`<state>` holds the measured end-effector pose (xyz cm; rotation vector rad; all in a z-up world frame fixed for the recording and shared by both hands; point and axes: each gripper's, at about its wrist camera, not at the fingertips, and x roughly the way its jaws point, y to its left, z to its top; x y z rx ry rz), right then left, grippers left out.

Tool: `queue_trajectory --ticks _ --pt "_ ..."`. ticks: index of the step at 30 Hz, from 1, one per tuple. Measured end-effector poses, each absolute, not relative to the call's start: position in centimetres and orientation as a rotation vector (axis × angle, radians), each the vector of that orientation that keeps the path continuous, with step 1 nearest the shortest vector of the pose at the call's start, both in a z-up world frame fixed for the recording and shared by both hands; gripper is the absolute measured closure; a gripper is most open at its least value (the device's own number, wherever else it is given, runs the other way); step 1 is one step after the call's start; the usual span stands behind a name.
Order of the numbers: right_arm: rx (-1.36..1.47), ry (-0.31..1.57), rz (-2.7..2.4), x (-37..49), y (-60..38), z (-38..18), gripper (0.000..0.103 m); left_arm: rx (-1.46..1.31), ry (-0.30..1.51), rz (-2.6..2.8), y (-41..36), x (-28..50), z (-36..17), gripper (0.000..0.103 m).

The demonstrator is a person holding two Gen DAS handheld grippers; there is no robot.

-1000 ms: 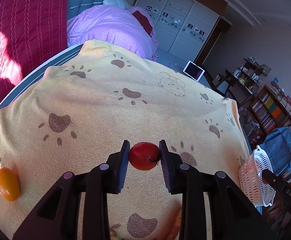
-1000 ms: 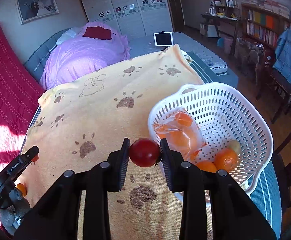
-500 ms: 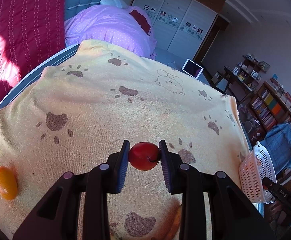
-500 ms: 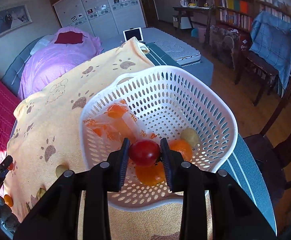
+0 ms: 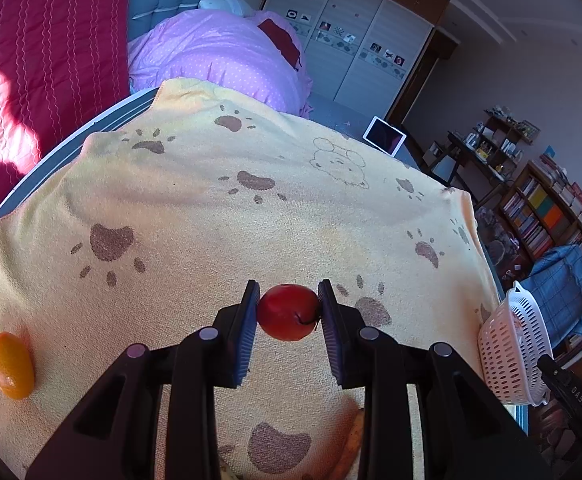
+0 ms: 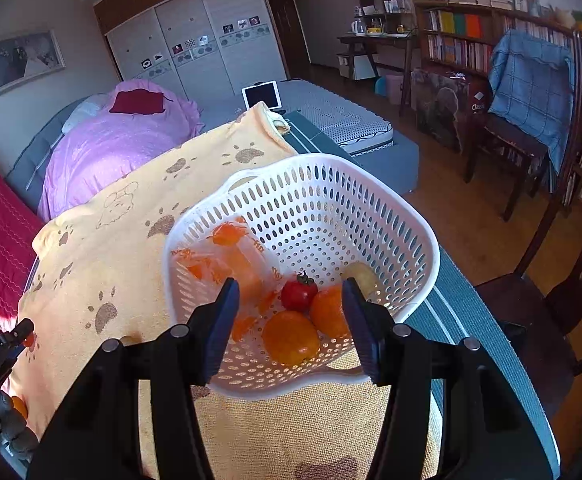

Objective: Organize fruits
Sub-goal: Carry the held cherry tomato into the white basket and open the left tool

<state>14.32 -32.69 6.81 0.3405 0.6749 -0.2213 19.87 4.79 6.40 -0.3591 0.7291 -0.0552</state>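
The small red tomato [image 6: 299, 291] with its green top sits in the white basket [image 6: 407, 216], touching an orange [image 6: 328, 311], and the right gripper [image 6: 289, 322] hangs above it with its jaws opening and nothing pinched between them. A second ago that tomato was squeezed in those jaws, out over the yellow paw-print blanket [image 6: 103, 248]. The left gripper [image 5: 288, 312] still pinches another round, shiny red tomato [image 5: 288, 312] above the blanket.

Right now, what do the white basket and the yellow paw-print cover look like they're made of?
White basket: looks like moulded plastic, smooth and slightly glossy, with regular oval slots through its walls and a thick rolled rim. Yellow paw-print cover: seemingly terry-like cloth, matte, with a fuzzy looped nap and soft folds at the edges.
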Motion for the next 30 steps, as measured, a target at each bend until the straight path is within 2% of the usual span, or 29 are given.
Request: queue_trajectory --ticks 11,18,24,30 --pt "0.337 0.506 -0.356 9.4 -34.2 6.8 0.048 -0.34 0.722 -0.086 3.8 19.5 6.6 0.072" --pt "0.376 0.484 -0.404 8.3 -35.8 5.5 0.048 -0.313 0.716 -0.128 1.5 18.8 7.7 0.072" --pt "0.453 0.459 -0.436 7.5 -36.7 4.5 0.042 -0.268 0.706 -0.2 -2.0 17.7 9.6 0.072" --pt "0.473 0.447 -0.453 7.3 -36.6 4.3 0.042 -0.22 0.7 -0.312 -7.9 17.6 12.1 0.072"
